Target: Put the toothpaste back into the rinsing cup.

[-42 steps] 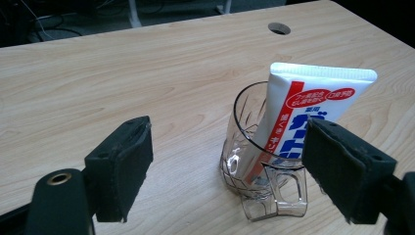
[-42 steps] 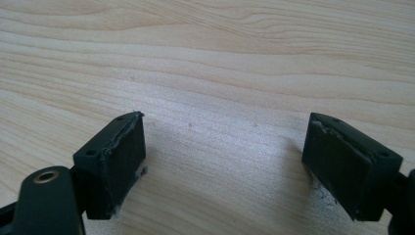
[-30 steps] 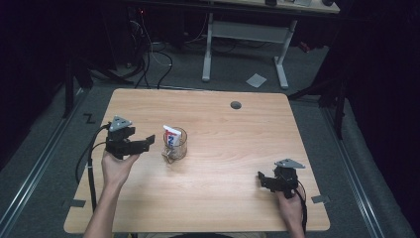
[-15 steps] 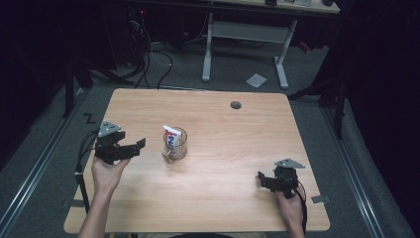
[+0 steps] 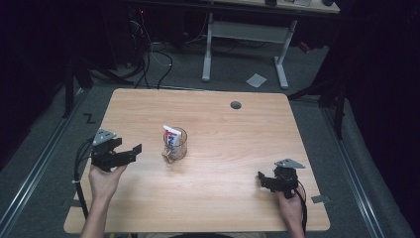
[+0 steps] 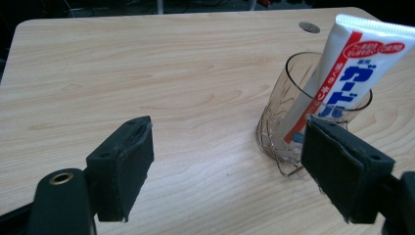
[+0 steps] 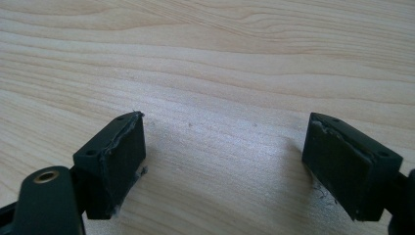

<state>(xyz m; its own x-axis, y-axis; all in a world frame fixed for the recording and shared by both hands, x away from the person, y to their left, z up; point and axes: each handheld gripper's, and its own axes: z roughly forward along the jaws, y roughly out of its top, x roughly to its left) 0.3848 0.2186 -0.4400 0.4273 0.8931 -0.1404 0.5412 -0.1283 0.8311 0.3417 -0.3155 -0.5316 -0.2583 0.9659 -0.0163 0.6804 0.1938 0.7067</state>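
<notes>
Since 1 s ago my left gripper has pulled back toward the surface's left edge, away from the glass; right gripper hasn't shifted, glass + tube sit where they were.

High view: left gripper is held over the surface's left part, jaws aimed at the glass, w/ a clear gap of bare wood between jaw tips and glass. The toothpaste tube stands inside the glass, leaning, its flat crimped end up. Right gripper is near the front right corner, well apart from the glass, jaws pointing left across the surface. Small round grommet hole lies far beyond both, toward the back edge.

Left gripper view: jaws wide apart, nothing between them but wood. Glass sits ahead of the jaws and off toward the right one; that jaw's pad overlaps the glass base in the pic, though I can't tell if they touch. Tube is white w/ red stripe + blue lettering, tilted so its top leans beyond the right jaw's side, lower end down in the glass. Grommet hole is far ahead, past the glass.

Right gripper view: jaws wide apart, empty, pads frayed at the edges. Bare surface ahead + between them.
</notes>
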